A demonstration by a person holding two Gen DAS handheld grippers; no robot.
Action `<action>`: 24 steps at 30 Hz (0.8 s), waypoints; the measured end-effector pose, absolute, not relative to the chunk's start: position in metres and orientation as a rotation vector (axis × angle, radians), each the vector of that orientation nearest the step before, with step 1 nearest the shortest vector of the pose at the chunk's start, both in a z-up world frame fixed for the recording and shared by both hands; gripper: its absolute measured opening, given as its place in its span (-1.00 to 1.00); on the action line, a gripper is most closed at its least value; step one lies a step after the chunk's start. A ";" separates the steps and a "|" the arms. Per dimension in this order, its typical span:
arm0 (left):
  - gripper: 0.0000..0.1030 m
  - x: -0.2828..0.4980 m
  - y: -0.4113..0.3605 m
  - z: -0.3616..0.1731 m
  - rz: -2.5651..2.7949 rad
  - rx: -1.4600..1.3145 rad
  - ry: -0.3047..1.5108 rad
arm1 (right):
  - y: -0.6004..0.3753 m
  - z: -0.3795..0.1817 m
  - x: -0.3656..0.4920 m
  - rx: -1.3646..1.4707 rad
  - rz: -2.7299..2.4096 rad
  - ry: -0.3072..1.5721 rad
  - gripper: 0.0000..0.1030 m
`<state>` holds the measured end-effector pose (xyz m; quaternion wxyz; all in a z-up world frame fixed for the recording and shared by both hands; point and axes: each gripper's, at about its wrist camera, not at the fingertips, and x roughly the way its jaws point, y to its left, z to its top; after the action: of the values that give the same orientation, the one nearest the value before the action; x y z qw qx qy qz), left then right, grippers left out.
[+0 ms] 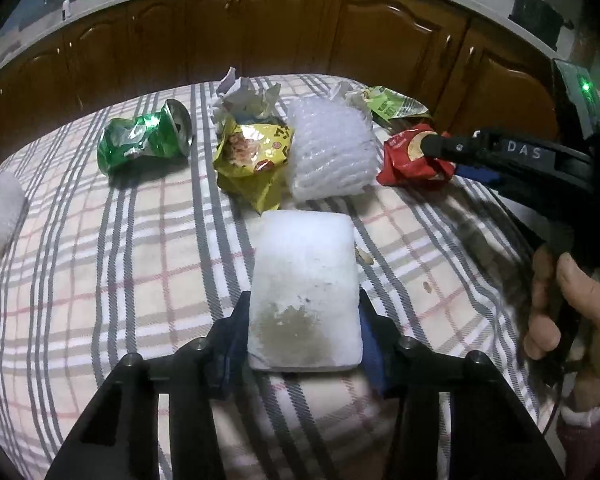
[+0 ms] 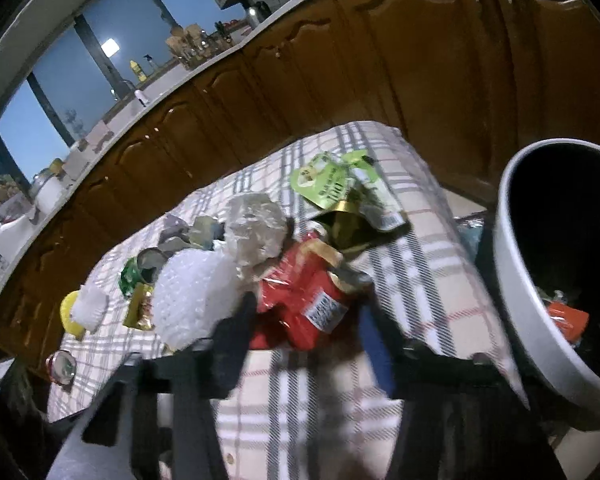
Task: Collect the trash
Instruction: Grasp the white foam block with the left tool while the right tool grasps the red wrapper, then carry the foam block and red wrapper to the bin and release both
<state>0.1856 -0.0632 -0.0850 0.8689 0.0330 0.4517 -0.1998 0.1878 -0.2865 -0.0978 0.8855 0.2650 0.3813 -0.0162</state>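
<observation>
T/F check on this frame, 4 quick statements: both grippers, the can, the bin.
1. The left gripper is clamped on a white foam block. True.
2. The green can stands upright and undented. False: it lies on its side on the checked tablecloth, crushed.
3. The right gripper is at the red wrapper. True, though motion blur hides whether it has closed on it.
4. The grey bin is empty. False: some trash, including an orange piece, already lies inside.
</observation>
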 end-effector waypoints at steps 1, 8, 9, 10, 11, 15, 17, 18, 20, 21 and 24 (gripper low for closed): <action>-0.10 0.185 -0.062 -0.084 -0.421 0.061 0.943 | -0.285 -0.097 0.188 0.540 -0.033 0.791 -0.44; -0.10 0.171 -0.056 -0.060 -0.458 0.039 0.891 | -0.279 -0.084 0.160 0.503 -0.029 0.762 -0.84; -0.10 0.169 -0.058 -0.057 -0.465 0.039 0.885 | -0.279 -0.082 0.154 0.503 -0.030 0.757 -0.84; -0.10 0.167 -0.060 -0.053 -0.478 0.038 0.880 | -0.280 -0.080 0.149 0.506 -0.028 0.753 -0.84; -0.10 0.164 -0.061 -0.051 -0.486 0.040 0.876 | -0.281 -0.078 0.142 0.510 -0.026 0.748 -0.85; -0.10 0.159 -0.070 -0.044 -0.518 0.049 0.864 | -0.286 -0.068 0.118 0.504 -0.034 0.727 -0.85; -0.10 0.157 -0.078 -0.042 -0.543 0.048 0.865 | -0.292 -0.063 0.107 0.506 -0.047 0.715 -0.85; -0.10 0.156 -0.082 -0.040 -0.555 0.049 0.864 | -0.296 -0.060 0.101 0.508 -0.056 0.706 -0.85; -0.10 0.155 -0.090 -0.038 -0.576 0.056 0.860 | -0.303 -0.056 0.089 0.511 -0.077 0.690 -0.85; -0.10 0.155 -0.094 -0.036 -0.585 0.061 0.857 | -0.308 -0.053 0.083 0.510 -0.092 0.682 -0.85; -0.10 0.153 -0.110 -0.030 -0.623 0.077 0.847 | -0.321 -0.046 0.068 0.508 -0.131 0.661 -0.85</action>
<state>0.1527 -0.1102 -0.0302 0.8641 0.0367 0.4043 -0.2974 0.0679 -0.3211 -0.0462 0.9123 0.2464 0.3208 -0.0636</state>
